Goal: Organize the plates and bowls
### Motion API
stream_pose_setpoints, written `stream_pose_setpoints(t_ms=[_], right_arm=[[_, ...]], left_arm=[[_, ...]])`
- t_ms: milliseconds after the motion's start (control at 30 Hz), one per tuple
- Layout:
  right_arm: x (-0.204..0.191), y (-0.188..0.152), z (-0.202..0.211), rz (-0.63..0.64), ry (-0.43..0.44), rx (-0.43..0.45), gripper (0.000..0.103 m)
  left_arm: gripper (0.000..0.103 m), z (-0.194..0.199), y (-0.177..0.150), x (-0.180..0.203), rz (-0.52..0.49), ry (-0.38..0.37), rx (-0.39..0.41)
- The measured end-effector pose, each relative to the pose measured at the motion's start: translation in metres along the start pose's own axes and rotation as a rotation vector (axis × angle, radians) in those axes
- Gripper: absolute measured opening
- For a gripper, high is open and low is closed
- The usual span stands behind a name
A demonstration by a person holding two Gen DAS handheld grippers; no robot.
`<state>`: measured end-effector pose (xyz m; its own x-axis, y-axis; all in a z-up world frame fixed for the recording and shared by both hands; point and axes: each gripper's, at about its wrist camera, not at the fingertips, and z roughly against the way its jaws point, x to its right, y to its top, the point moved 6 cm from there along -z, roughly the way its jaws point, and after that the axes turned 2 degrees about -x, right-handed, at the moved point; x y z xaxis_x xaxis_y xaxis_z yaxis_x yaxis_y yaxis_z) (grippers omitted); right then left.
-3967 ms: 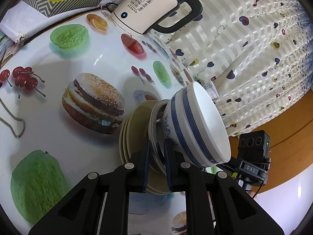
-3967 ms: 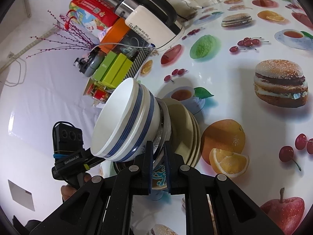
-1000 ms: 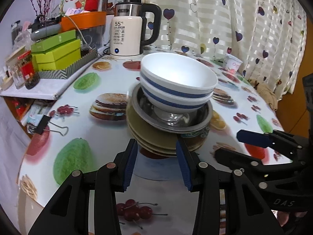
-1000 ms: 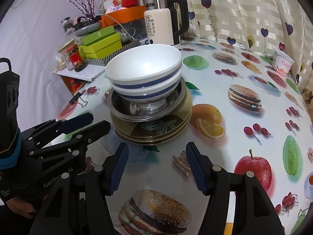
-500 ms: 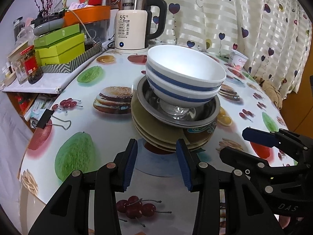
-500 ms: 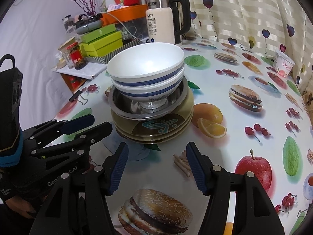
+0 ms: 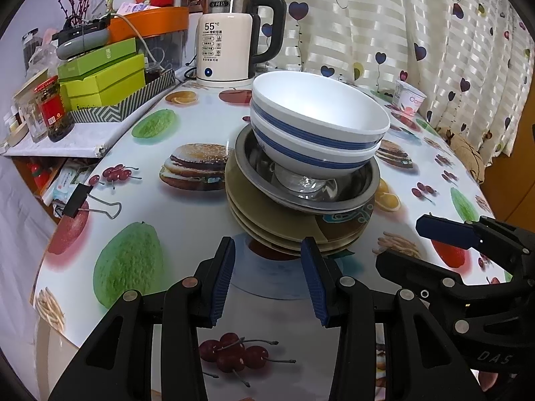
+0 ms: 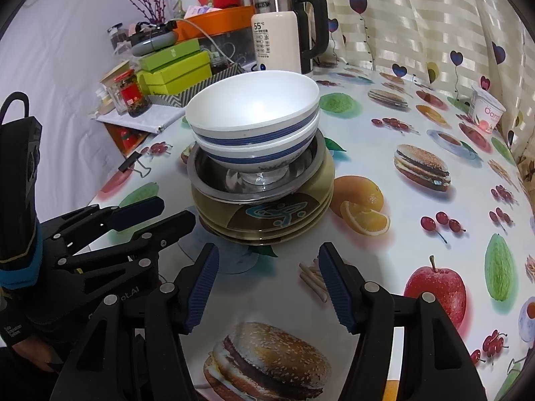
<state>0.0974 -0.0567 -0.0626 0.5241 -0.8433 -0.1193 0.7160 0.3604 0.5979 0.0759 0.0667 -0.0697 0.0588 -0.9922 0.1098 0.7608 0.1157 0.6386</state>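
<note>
One stack stands on the table: two white bowls with blue stripes (image 7: 317, 127) (image 8: 254, 123) nested in a steel dish (image 7: 301, 190) (image 8: 234, 183), on several olive plates (image 7: 267, 220) (image 8: 274, 217). My left gripper (image 7: 267, 254) is open and empty, just in front of the stack. My right gripper (image 8: 267, 257) is open and empty, also just short of the stack. Each gripper shows in the other's view, the right one (image 7: 444, 230) at the right, the left one (image 8: 147, 214) at the left.
The table (image 7: 150, 173) has a food-print cloth. An electric kettle (image 7: 230, 40) (image 8: 281, 36), green boxes (image 7: 100, 73), jars (image 7: 53, 110) and a binder clip (image 7: 87, 204) stand at the back and left. A yogurt cup (image 8: 486, 110) is at the right by the curtain.
Four seconds ago both grippers were shut on the tilted stack's rim. Now the stack rests flat on the table and both grippers are open and drawn back slightly.
</note>
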Motion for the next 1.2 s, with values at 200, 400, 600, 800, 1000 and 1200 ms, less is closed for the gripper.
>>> stream_pose_setpoints(t_ms=[200,400,600,800,1000,1200], right_arm=[[-0.0008,-0.0002,-0.0002,0.006,0.000,0.001,0.063],[-0.0006,0.0002,0.0002,0.007,0.000,0.003,0.063],[-0.0014,0.0011,-0.0003,0.008,0.002,-0.002,0.064],[-0.0015,0.0009,-0.0003,0.009,0.001,-0.002,0.064],[-0.0031,0.0001,-0.0025,0.013,0.006,-0.006,0.065],[-0.0030,0.0003,-0.0028,0.013,0.006,-0.006,0.065]], left_arm=[[0.042,-0.0009,-0.0001,0.0003,0.002,0.002,-0.003],[0.042,-0.0013,-0.0002,-0.0002,0.003,0.004,-0.005],[0.042,-0.0024,-0.0005,-0.0004,0.000,0.004,-0.007],[0.042,-0.0039,-0.0014,-0.0005,-0.001,0.005,-0.013],[0.042,-0.0050,-0.0019,-0.0006,-0.002,0.005,-0.016],[0.042,-0.0052,-0.0015,-0.0001,0.001,-0.003,-0.020]])
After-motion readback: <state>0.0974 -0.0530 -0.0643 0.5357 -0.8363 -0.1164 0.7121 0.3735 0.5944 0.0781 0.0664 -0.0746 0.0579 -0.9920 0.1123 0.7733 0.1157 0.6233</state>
